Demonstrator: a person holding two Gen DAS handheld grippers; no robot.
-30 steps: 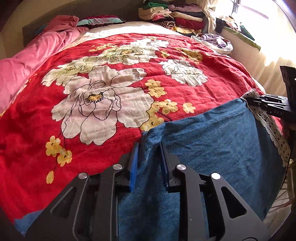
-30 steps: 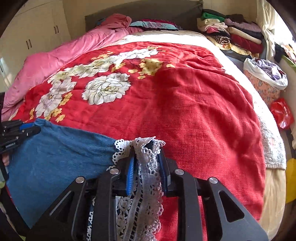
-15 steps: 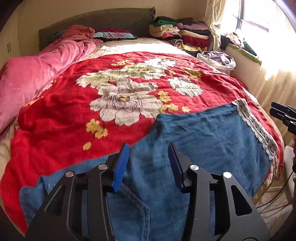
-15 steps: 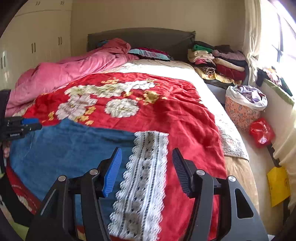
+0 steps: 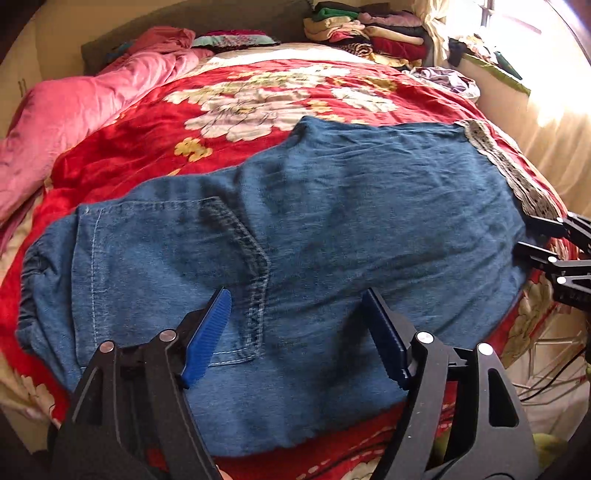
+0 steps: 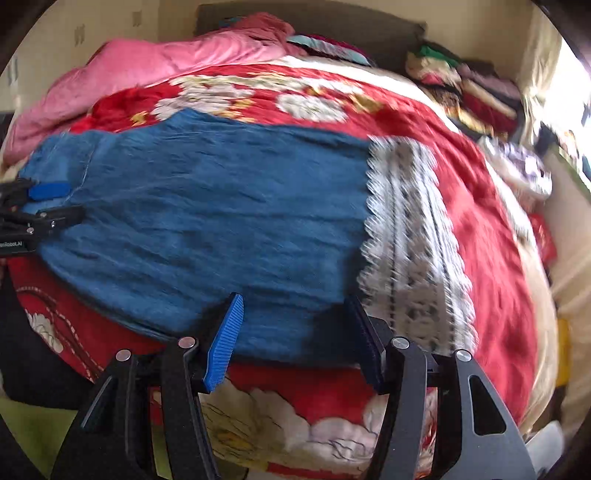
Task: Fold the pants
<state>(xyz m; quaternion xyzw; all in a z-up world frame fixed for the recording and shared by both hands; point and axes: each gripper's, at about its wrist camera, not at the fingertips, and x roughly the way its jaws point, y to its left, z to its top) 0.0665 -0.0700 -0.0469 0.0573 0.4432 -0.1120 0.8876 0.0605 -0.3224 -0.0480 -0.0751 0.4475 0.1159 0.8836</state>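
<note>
Across the red blanket (image 5: 122, 155), pants (image 5: 314, 221), lace hem (image 6: 413, 236) blurred; both grippers' jaws wide, empty.

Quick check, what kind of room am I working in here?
Most likely a bedroom: the jeans lie on a bed with a red floral blanket, a pink duvet alongside, and folded clothes stacked by the headboard.

Right gripper (image 6: 293, 334): jaws spread wide, empty, over the near edge of the pants.
Pants (image 6: 207, 214): blue denim, spread flat across the bed.
Lace hem (image 6: 410, 240): white, dark-patterned band at the pants' right end.
Left gripper (image 6: 40, 201): at the left edge, by the pants' far end.
Bedspread (image 6: 443, 122): red, floral.
Pink quilt (image 6: 147, 62): bunched at back left.
</note>
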